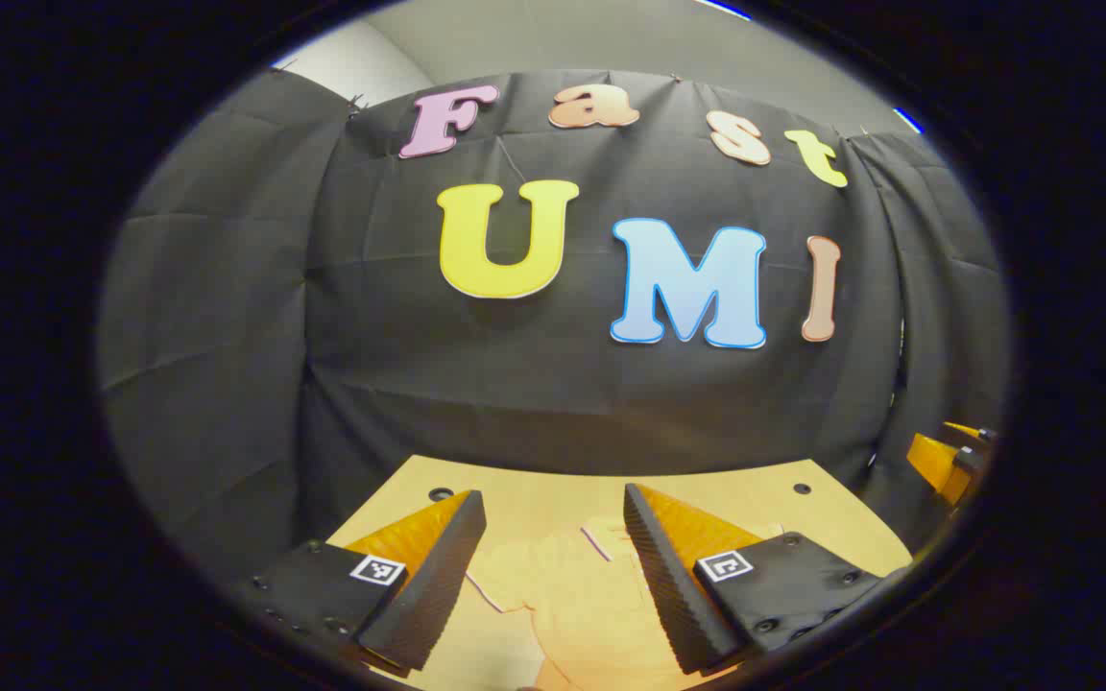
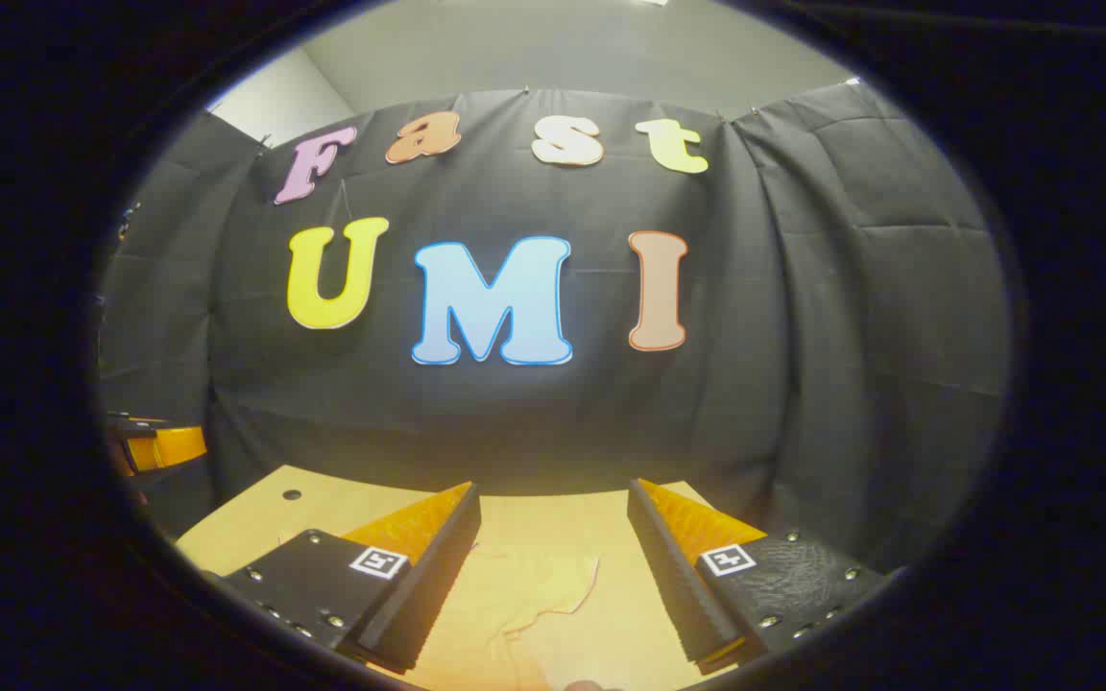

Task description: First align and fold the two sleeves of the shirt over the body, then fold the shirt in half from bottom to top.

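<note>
Shirt (image 1: 572, 595) is lying flat on the bench (image 1: 735, 494), pale cloth on pale wood, and both cameras are looking over it toward the black cloth wall (image 1: 553, 384). From the left gripper view, a sleeve is reaching out toward the bench's left edge, with a collar-like edge showing between the fingers; the right gripper (image 1: 947, 456) is peeking in at the far right, beyond the bench's right edge. From the right gripper view, another part of the shirt (image 2: 524, 595) is showing, its curved edge lying just short of the bench's far edge, and the left gripper (image 2: 155, 446) is poking in at the far left, off the bench's left side.

Left gripper (image 1: 553, 566) is hanging above the cloth with its fingers standing wide apart, gripping nothing. Right gripper (image 2: 553, 566) is doing the same, fingers spread wide over the shirt, nothing between them.

Small dark holes are dotting the bench near its far corners. Grey ceiling (image 2: 563, 48) is showing above the cloth wall.
</note>
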Demonstrator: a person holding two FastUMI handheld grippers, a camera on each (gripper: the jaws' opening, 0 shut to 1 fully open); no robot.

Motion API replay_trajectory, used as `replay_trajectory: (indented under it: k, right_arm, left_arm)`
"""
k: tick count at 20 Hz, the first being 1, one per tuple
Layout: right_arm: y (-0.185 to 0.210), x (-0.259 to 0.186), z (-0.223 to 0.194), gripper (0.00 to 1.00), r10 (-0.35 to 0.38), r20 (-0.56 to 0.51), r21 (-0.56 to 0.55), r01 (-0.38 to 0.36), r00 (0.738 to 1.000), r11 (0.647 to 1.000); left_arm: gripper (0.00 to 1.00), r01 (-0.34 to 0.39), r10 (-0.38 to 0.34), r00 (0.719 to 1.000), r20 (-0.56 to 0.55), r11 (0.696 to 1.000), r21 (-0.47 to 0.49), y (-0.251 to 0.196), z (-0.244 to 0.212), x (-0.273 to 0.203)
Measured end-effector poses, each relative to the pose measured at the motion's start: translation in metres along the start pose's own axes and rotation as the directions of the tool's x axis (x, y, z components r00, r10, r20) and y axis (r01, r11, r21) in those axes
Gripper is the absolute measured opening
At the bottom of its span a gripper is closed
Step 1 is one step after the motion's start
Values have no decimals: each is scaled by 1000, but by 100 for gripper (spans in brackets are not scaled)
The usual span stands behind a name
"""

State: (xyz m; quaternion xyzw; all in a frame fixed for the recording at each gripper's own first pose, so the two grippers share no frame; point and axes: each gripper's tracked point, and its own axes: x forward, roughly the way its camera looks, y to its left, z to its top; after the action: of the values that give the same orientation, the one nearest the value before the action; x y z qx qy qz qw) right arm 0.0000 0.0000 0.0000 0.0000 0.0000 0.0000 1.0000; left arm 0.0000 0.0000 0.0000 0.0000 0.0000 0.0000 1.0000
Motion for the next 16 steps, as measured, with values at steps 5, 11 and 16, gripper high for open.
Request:
replay_trajectory:
  k: [5,11,16]
  right_arm:
    - [3,-1,-1,95,40,-25,-9,-40,999,999]
    - [5,-4,3,95,58,-20,13,-57,998,998]
    - [5,-1,-4,95,61,-41,-1,-61,997,998]
  left_arm:
    - [94,12,-12,1000,-9,1000,-12,2,2,-1]
    - [94,26,-27,999,33,1000,15,1,6,0]
    - [94,29,-30,998,51,999,23,1,9,-1]
